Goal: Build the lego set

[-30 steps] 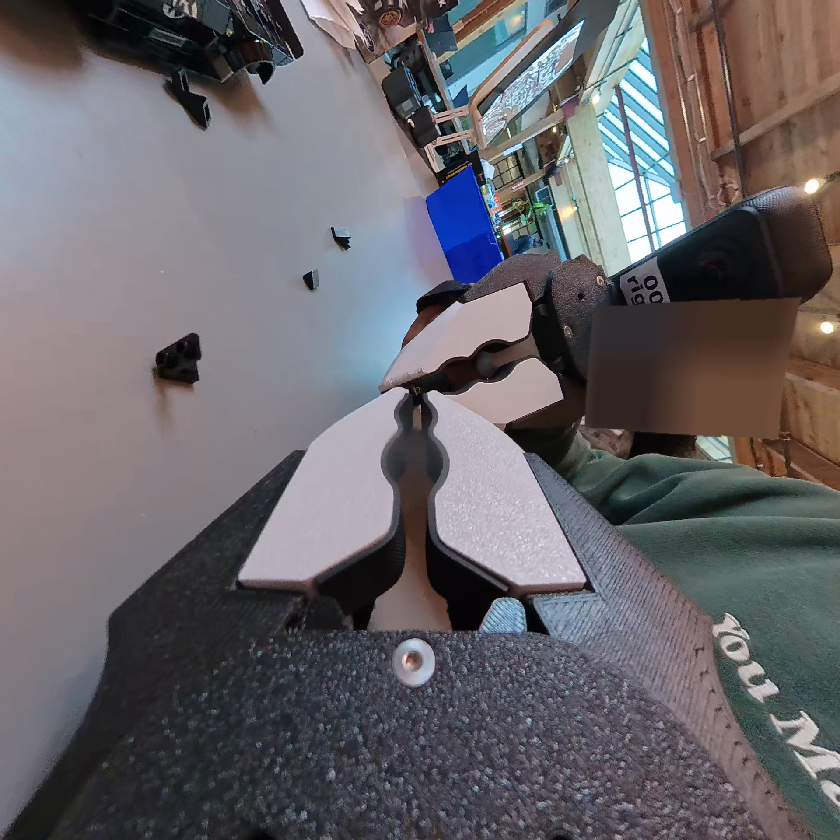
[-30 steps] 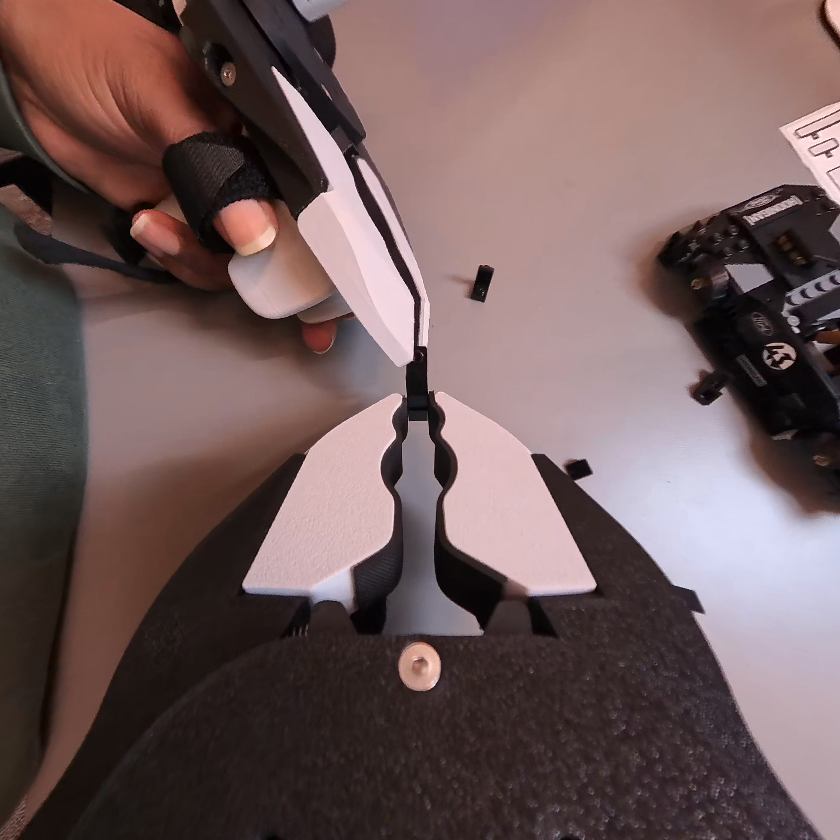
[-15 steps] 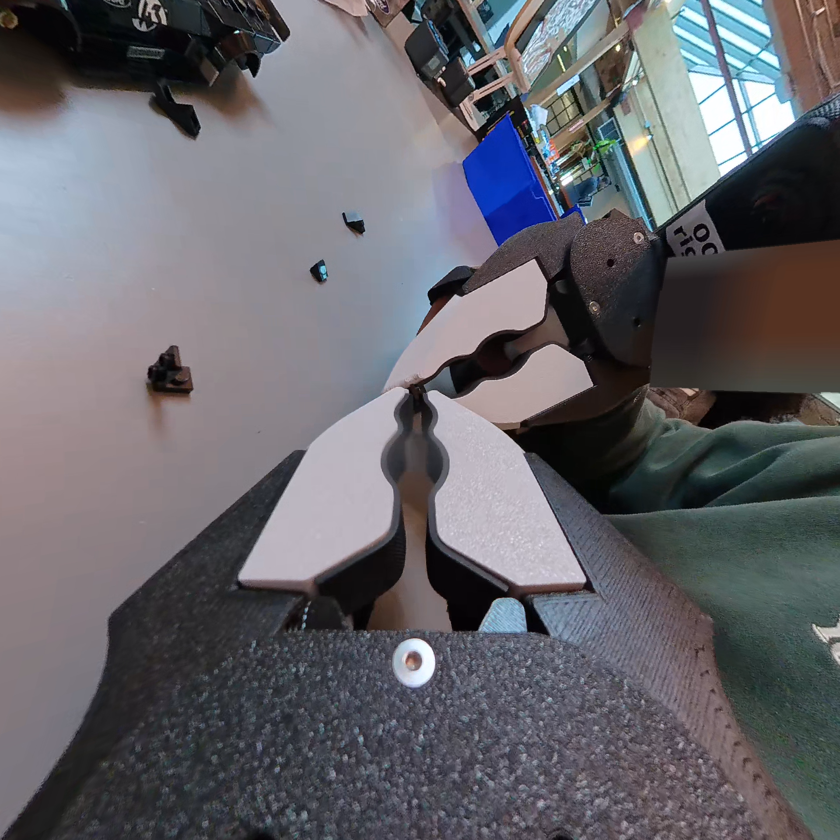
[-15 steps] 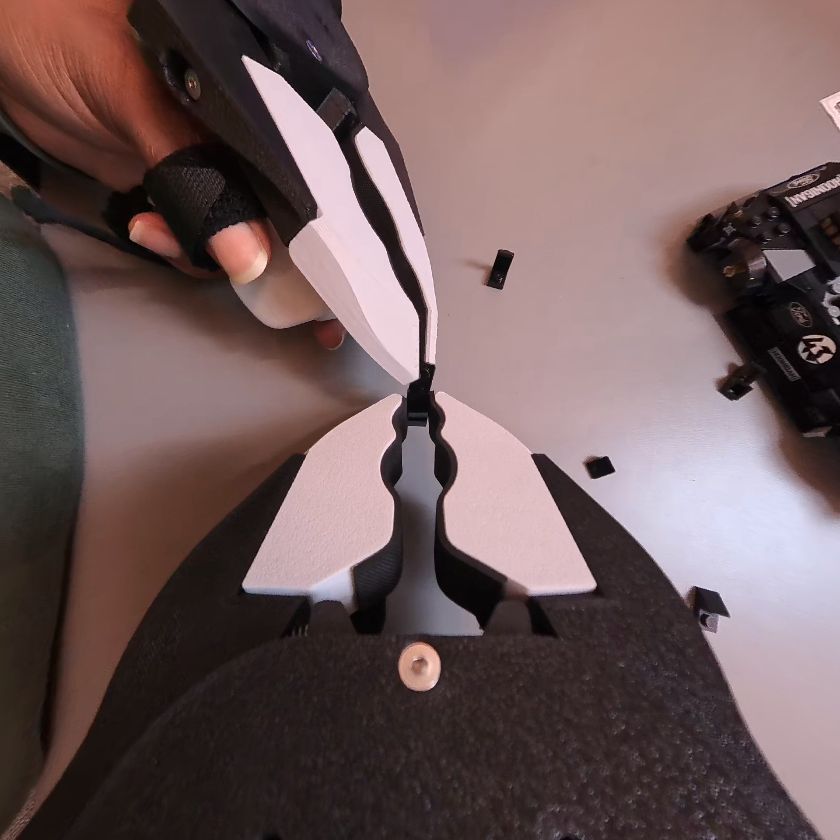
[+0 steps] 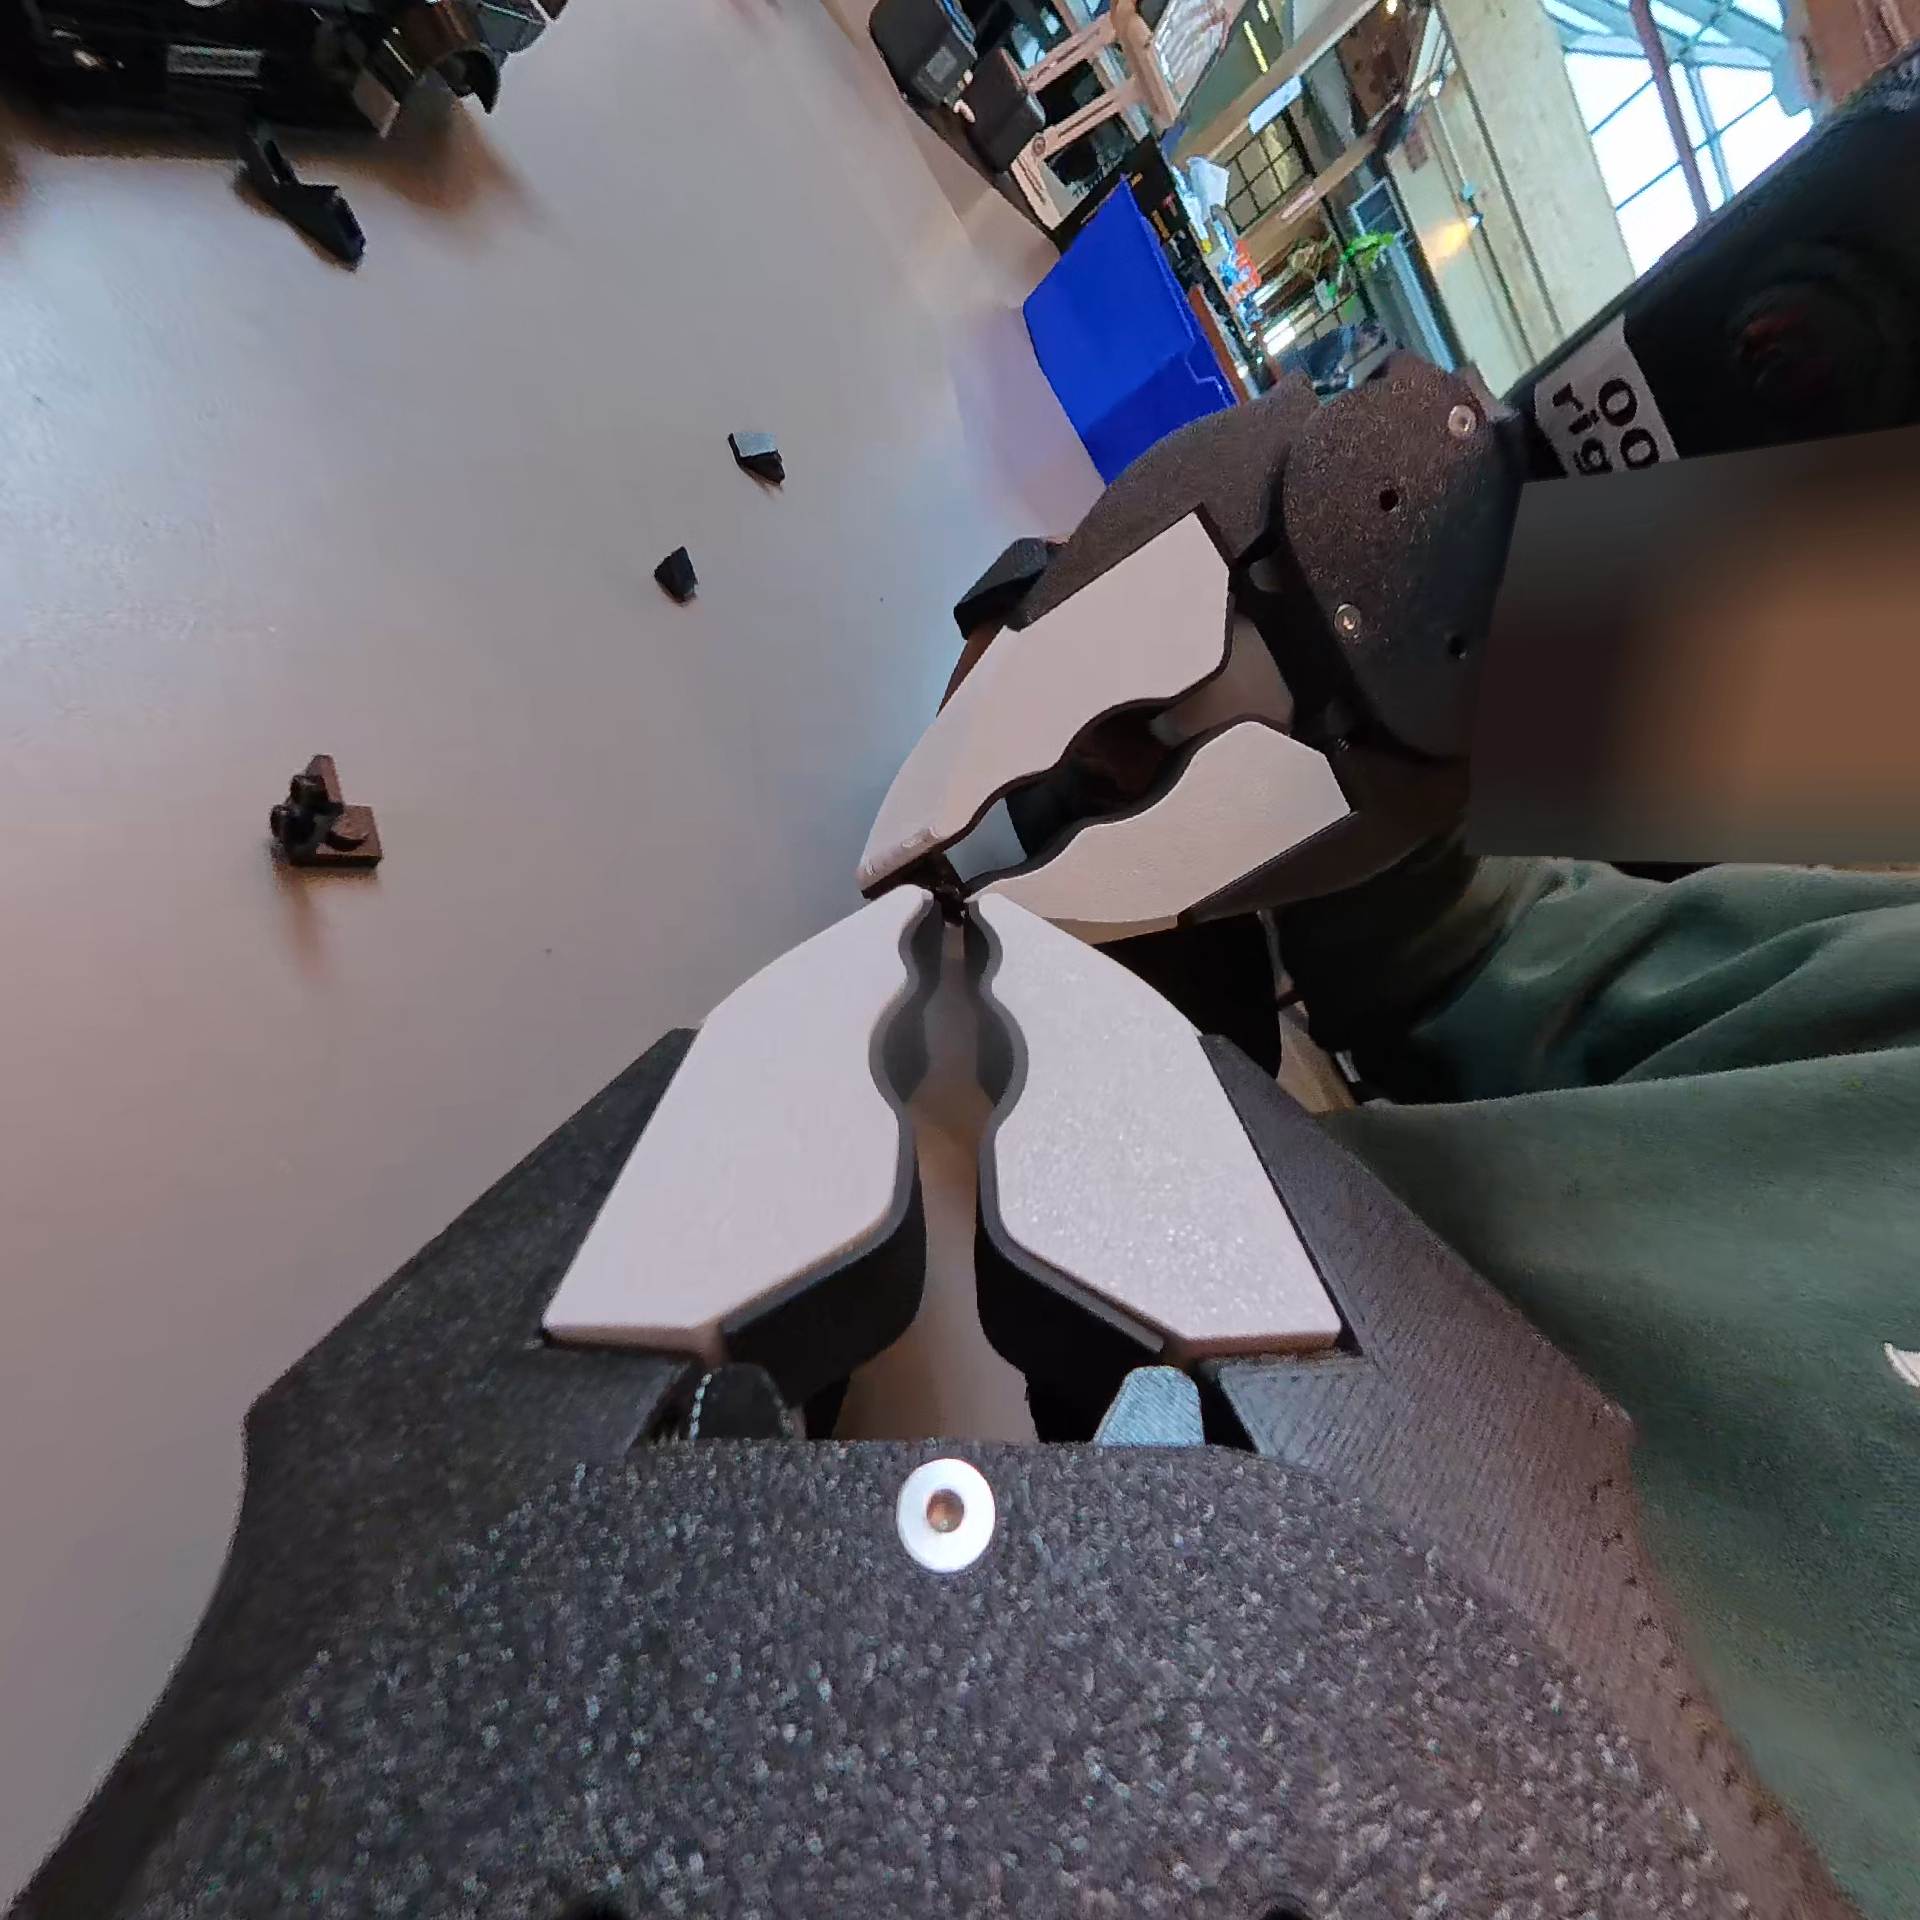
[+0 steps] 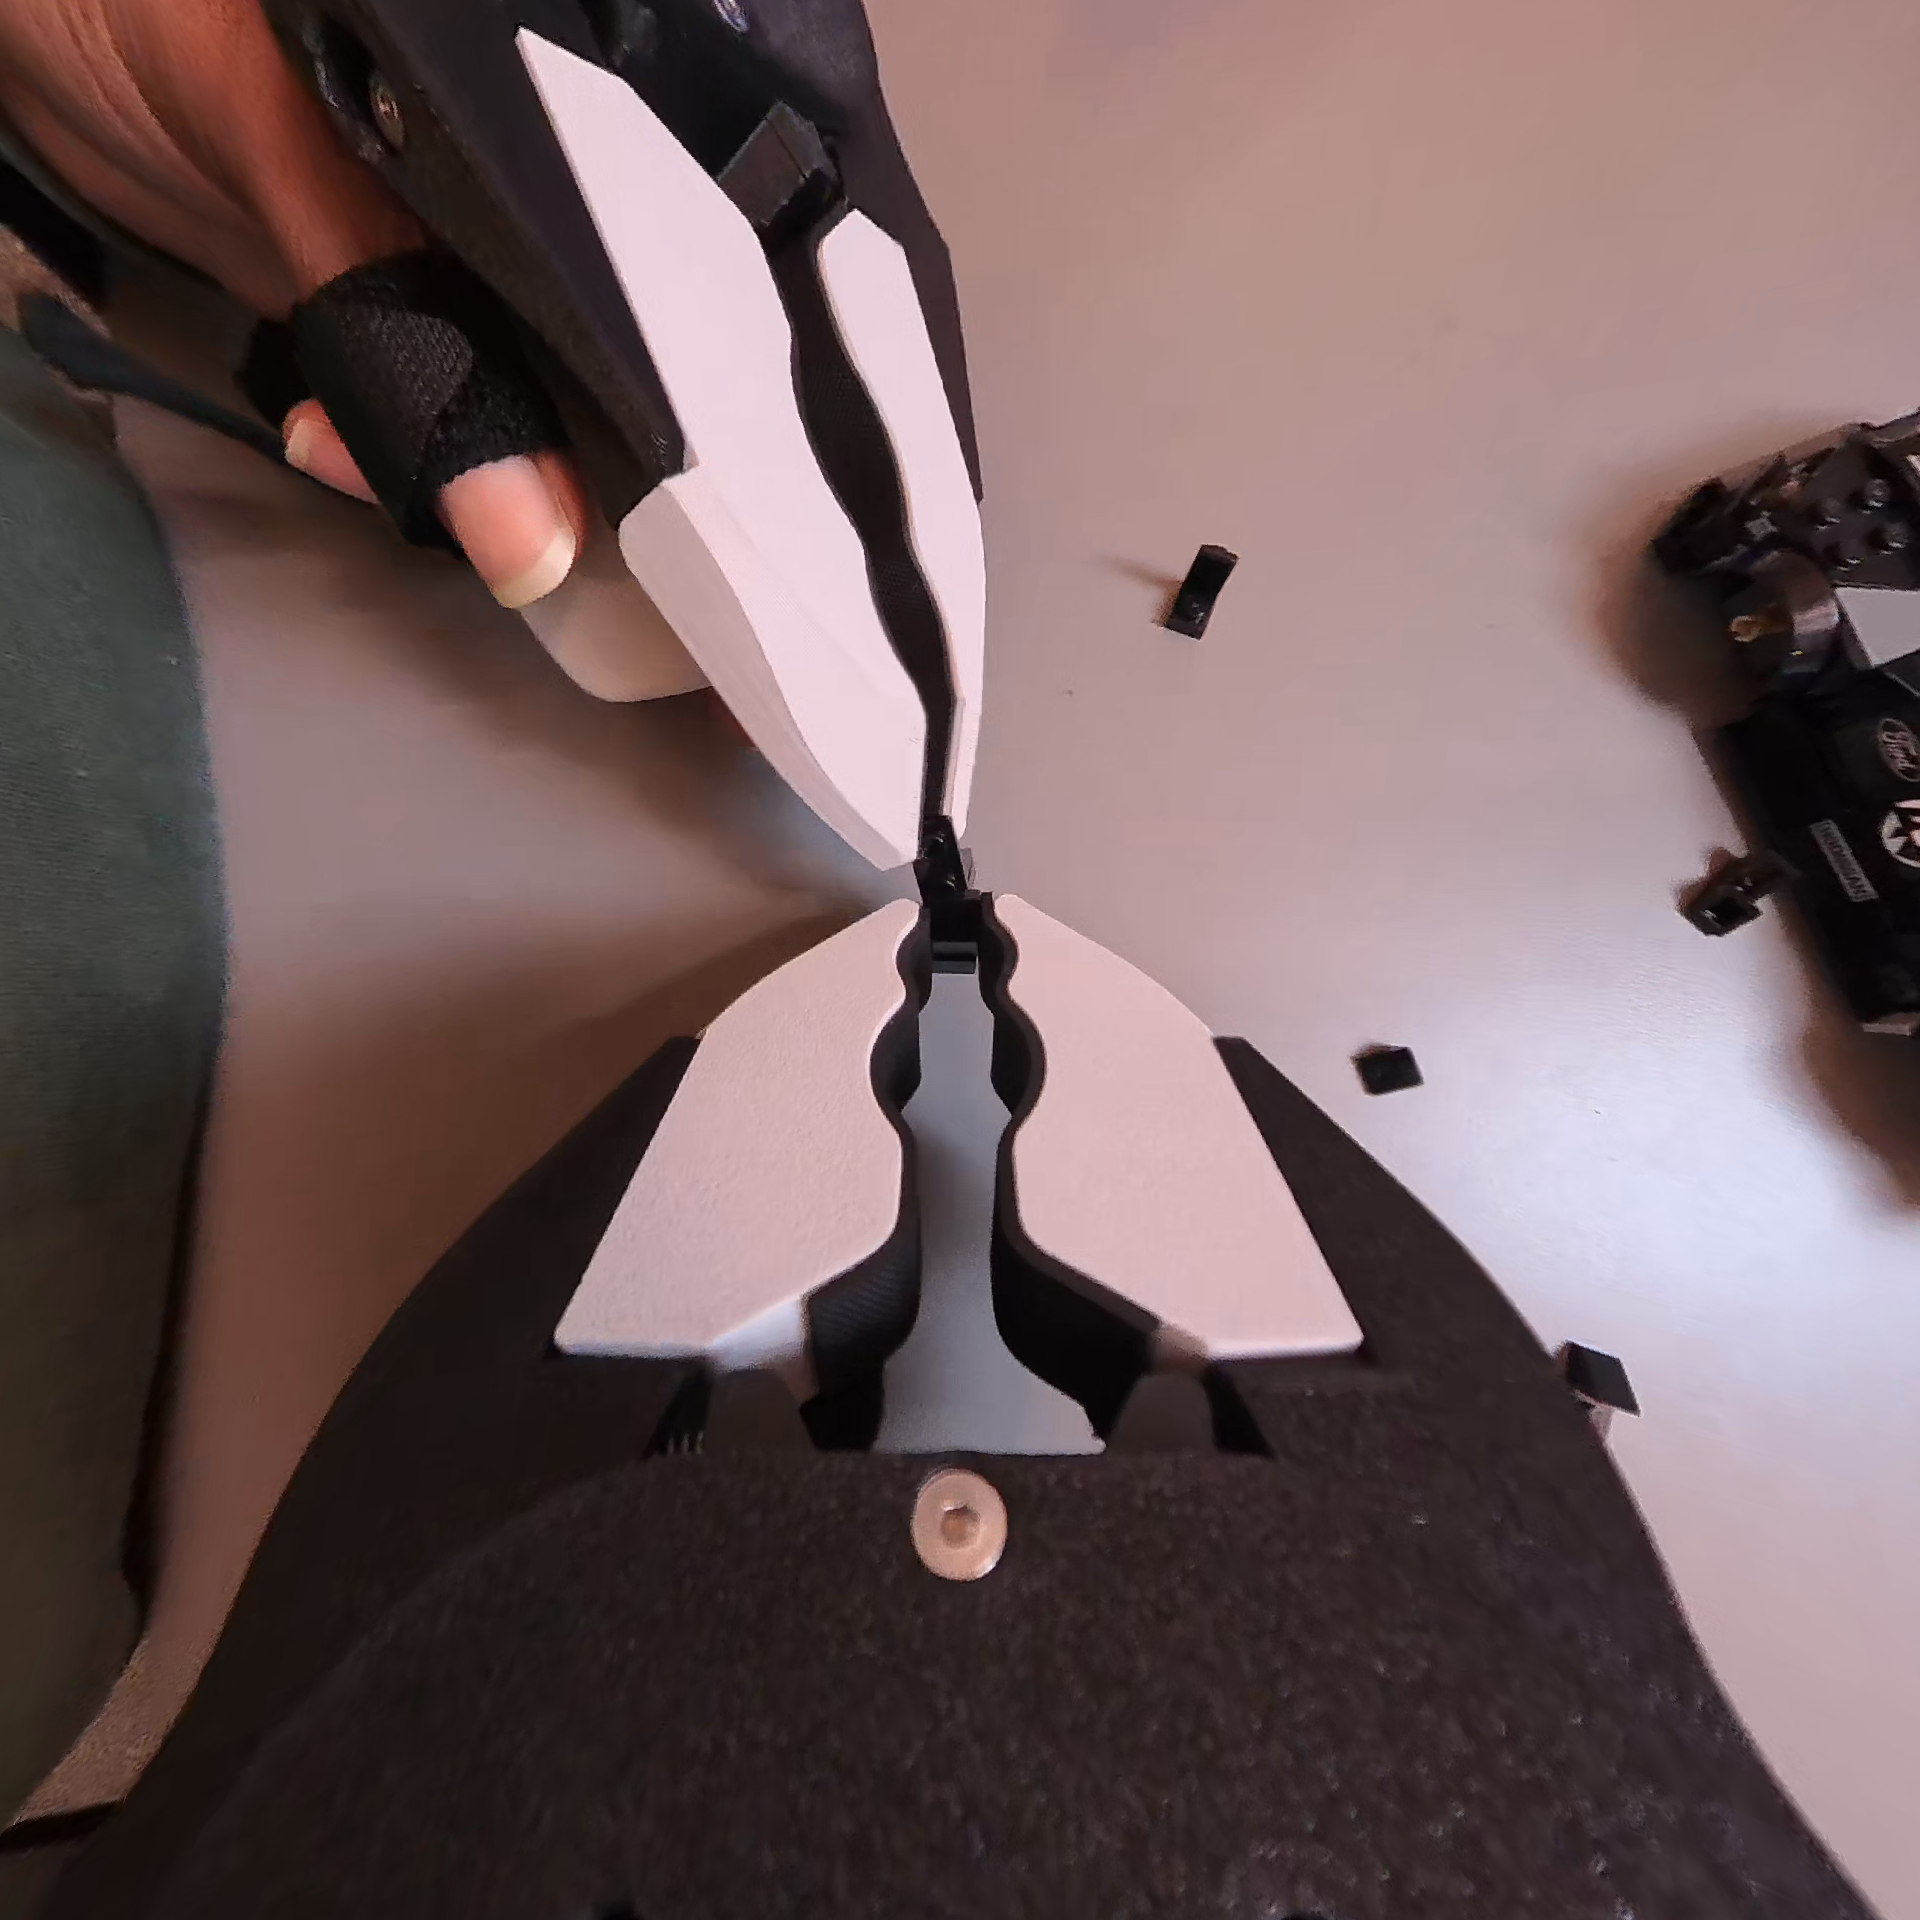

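My left gripper (image 5: 948,906) and right gripper (image 6: 954,916) meet tip to tip above the grey table. The right gripper is shut on a small black lego piece (image 6: 954,935). The left gripper (image 6: 943,831) comes in from the upper left, shut on another small black piece (image 6: 943,850) that touches the first. In the left wrist view only a black sliver (image 5: 948,894) shows between the tips, with the right gripper (image 5: 914,871) coming in from the right. The black lego car (image 6: 1829,748) lies at the right edge; it also shows in the left wrist view (image 5: 208,52).
Loose black pieces lie on the table (image 6: 1351,312): one with studs (image 5: 324,821), two small ones (image 5: 675,575) (image 5: 756,455), a long one (image 5: 301,197), others (image 6: 1200,590) (image 6: 1387,1068) (image 6: 1735,891) (image 6: 1595,1392). A blue bin (image 5: 1122,343) stands beyond the table edge. A person's hand (image 6: 208,156) and green sleeve (image 5: 1662,1247) are near. The black lego car (image 6: 1829,748) is about equally far from each gripper, around 15 cm.
Both grippers stayed tip to tip with their pieces together. The left gripper has tilted steeper and come closer in the right wrist view, and the car has slid toward the right edge there.
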Demonstrator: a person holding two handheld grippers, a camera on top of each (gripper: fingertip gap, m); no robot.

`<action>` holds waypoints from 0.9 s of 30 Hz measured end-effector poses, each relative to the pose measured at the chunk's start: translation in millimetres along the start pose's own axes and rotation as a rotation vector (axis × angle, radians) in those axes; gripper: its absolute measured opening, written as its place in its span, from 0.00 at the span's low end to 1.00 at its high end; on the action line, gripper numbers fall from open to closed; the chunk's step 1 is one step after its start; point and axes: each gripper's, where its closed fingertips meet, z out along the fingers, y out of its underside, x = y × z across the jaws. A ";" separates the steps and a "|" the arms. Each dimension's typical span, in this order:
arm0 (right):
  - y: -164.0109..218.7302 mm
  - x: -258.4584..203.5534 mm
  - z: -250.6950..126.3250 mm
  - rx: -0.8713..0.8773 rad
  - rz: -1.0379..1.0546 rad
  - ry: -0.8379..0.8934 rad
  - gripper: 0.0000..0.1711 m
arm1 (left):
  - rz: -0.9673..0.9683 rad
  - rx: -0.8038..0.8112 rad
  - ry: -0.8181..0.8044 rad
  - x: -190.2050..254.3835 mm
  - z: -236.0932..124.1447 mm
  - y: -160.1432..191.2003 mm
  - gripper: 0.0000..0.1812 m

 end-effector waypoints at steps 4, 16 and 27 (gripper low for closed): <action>2.0 -1.8 1.8 -0.031 -0.032 -0.012 0.05 | 0.045 -0.042 -0.020 -0.6 -1.4 5.1 0.02; 6.0 -7.2 6.0 -0.052 -0.030 -0.033 0.05 | 0.088 -0.030 -0.056 -7.4 -15.1 -5.1 0.00; 13.0 -6.9 13.6 -0.134 -0.075 -0.036 0.05 | 0.759 -0.476 -0.235 -18.9 -25.6 33.1 0.08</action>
